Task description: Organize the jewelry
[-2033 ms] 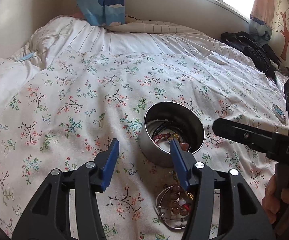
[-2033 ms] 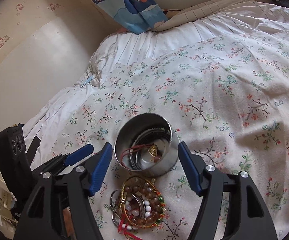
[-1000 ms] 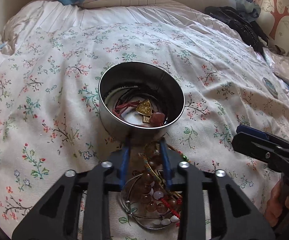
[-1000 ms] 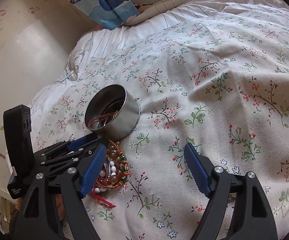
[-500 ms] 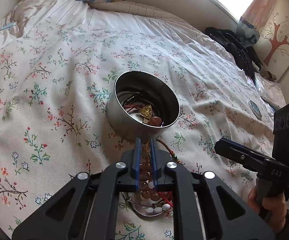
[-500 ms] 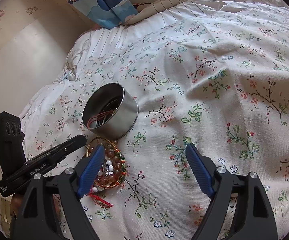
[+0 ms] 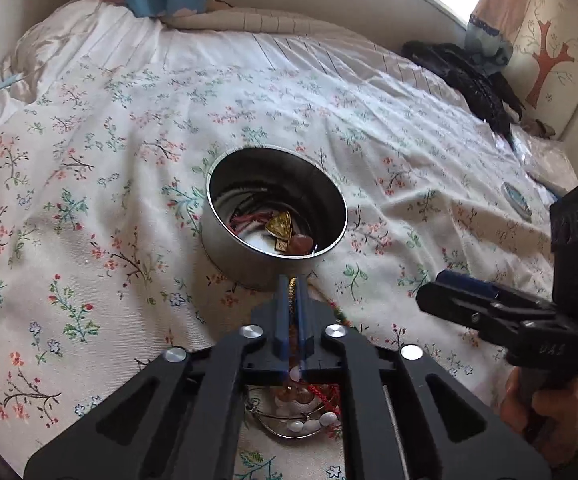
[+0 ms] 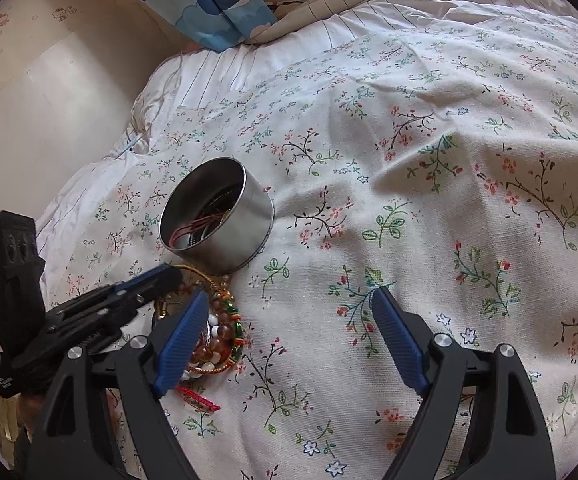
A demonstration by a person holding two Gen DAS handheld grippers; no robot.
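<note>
A round steel tin stands on the flowered bedspread, holding red cords, a gold pendant and a reddish stone. Just in front of it lies a jewelry pile of beaded bracelets, bangles and red thread. My left gripper sits over the pile by the tin's near wall. Its jaws are closing tight on a thin gold bracelet that shows between the blue pads. My right gripper stands wide open over bare bedspread, right of the pile, with nothing between its fingers.
The bed meets a cream wall on the left. A blue patterned curtain hangs at the head. A black bag and a small round disc lie far right. A person's hand holds the right gripper.
My left gripper went from wide open above the pile to shut on the gold bracelet. The right gripper drew away from the tin to the right, then stayed still and open.
</note>
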